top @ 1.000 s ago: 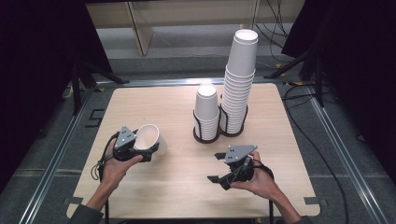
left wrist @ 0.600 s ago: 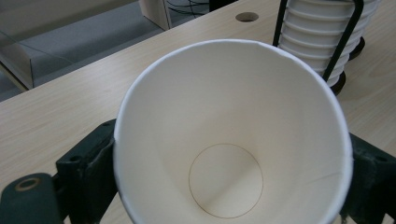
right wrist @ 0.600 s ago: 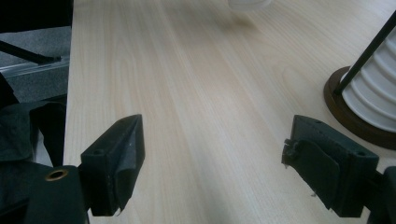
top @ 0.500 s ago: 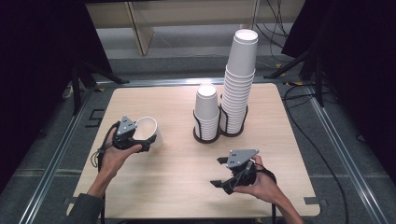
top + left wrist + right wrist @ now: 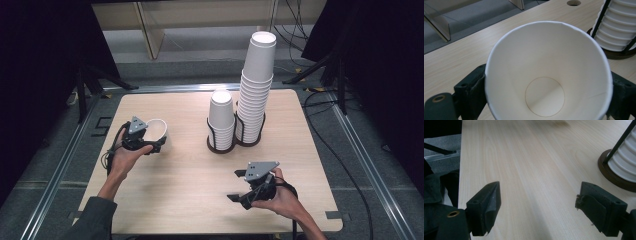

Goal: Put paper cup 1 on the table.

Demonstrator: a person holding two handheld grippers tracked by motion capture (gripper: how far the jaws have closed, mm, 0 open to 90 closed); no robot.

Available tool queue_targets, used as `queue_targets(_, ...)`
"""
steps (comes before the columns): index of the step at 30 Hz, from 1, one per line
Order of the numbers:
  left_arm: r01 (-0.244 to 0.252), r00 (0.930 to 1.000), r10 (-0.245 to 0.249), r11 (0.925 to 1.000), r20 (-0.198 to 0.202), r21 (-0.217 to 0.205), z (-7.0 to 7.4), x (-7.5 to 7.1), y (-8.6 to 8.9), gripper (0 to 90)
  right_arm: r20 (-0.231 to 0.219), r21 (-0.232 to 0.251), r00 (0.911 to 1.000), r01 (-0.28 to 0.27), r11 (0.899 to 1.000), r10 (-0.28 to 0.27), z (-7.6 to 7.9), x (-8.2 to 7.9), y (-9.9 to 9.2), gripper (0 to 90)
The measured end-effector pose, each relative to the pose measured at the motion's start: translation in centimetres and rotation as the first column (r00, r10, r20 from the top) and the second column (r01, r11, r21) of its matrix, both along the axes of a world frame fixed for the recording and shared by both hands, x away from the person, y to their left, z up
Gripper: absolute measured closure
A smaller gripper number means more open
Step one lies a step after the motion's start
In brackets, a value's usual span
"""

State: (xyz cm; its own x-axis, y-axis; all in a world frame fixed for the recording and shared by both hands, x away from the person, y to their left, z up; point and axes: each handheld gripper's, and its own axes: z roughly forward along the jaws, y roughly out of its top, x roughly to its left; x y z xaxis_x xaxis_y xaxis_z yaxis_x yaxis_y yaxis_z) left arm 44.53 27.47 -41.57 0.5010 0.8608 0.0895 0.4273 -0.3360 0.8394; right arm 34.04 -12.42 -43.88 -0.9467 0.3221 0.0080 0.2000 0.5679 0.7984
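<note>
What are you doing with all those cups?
A person holds a gripper in each hand. The left gripper is clamped on one white paper cup, lying on its side, left of two cup stacks standing in wire holders on the wooden table. The right gripper is open, holding nothing, near the front edge.

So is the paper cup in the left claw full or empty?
Empty. The left gripper view looks straight into the paper cup, and its bare white bottom circle is visible with nothing inside.
</note>
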Motion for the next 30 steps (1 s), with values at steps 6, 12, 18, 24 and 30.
queue_targets(6,-0.029,0.9995,0.030,0.9992,-0.014,0.028,-0.2,1.5,0.2,9.8,0.002,-0.008,1.0000,-0.004,1.000,0.004,-0.1,-0.1,0.1,19.3)
queue_targets(12,-0.042,0.9968,0.048,0.9947,-0.064,0.094,-0.6,2.9,0.4,9.7,-0.003,-0.010,1.0000,-0.006,1.000,0.006,-0.1,-0.1,0.1,19.5)
queue_targets(18,-0.059,0.9918,0.071,0.9922,-0.107,0.110,-1.1,4.1,0.7,8.3,-0.002,-0.008,1.0000,-0.008,1.000,0.008,-0.2,-0.1,0.1,19.6)
queue_targets(24,-0.078,0.9931,0.085,0.9936,-0.081,0.081,-1.7,4.1,0.8,4.9,0.001,-0.010,0.9999,-0.011,1.000,0.011,-0.2,-0.1,0.1,20.0)
queue_targets(30,-0.105,0.9939,0.105,0.9944,-0.034,0.014,-2.5,3.8,0.8,5.8,0.010,-0.008,0.9999,-0.012,1.000,0.012,0.0,-0.2,0.0,21.2)
